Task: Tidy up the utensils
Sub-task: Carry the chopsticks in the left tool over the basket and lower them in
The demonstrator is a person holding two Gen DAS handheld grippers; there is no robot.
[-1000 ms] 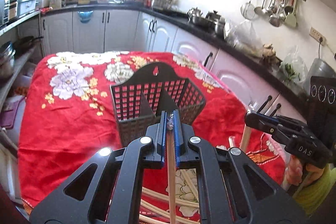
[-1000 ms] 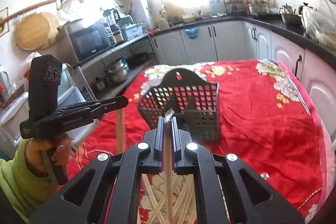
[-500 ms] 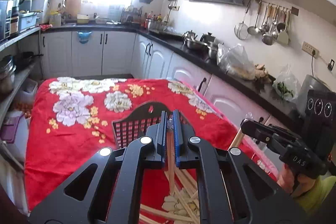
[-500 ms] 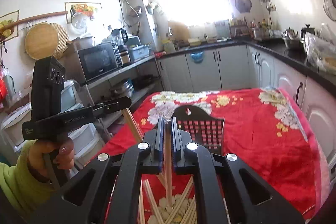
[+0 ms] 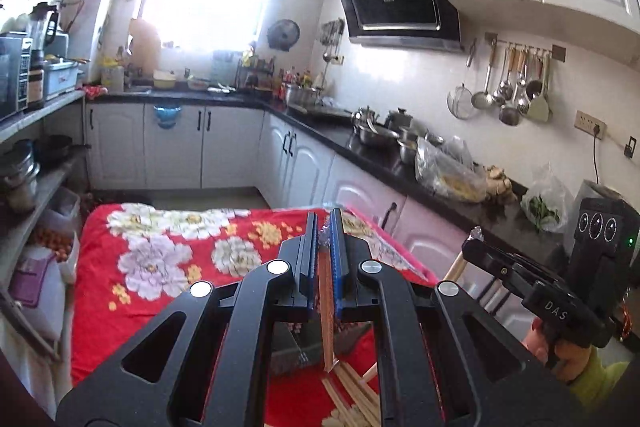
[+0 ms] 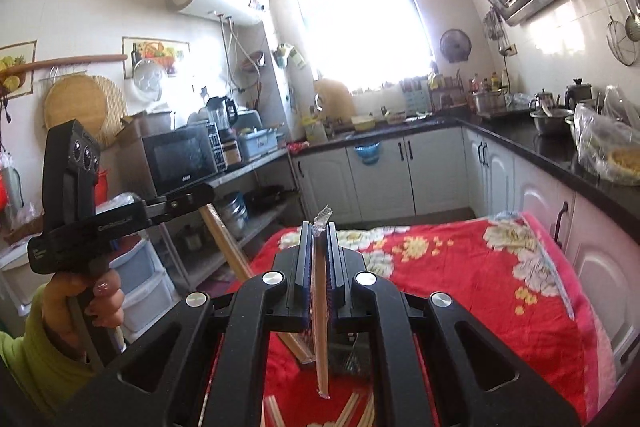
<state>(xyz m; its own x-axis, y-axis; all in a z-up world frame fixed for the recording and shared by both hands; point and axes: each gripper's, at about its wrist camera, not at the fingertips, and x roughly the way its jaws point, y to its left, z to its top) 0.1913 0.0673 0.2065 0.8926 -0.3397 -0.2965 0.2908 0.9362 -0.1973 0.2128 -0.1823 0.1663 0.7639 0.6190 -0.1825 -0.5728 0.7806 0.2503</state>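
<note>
My left gripper point(image 5: 324, 227) is shut on a plastic-wrapped chopstick pair point(image 5: 327, 315) that hangs down between its blue pads, above the red flowered tablecloth point(image 5: 160, 267). My right gripper point(image 6: 319, 231) is shut on another wrapped chopstick pair point(image 6: 320, 331), also hanging down. Each gripper shows in the other's view, the right gripper point(image 5: 476, 247) at the right and the left gripper point(image 6: 204, 193) at the left. The black mesh basket point(image 6: 348, 355) is almost hidden under the gripper bodies. Several loose chopsticks point(image 5: 352, 395) lie on the cloth below.
A dark counter point(image 5: 400, 163) with pots and plastic bags runs along the right wall over white cabinets. Open shelves with a microwave point(image 6: 180, 159) stand on the left. A person's hand point(image 6: 92, 299) in a green sleeve holds the left gripper.
Both grippers have risen with their chopsticks and tilted up toward level. The basket has dropped from the middle of both views to under the gripper bodies.
</note>
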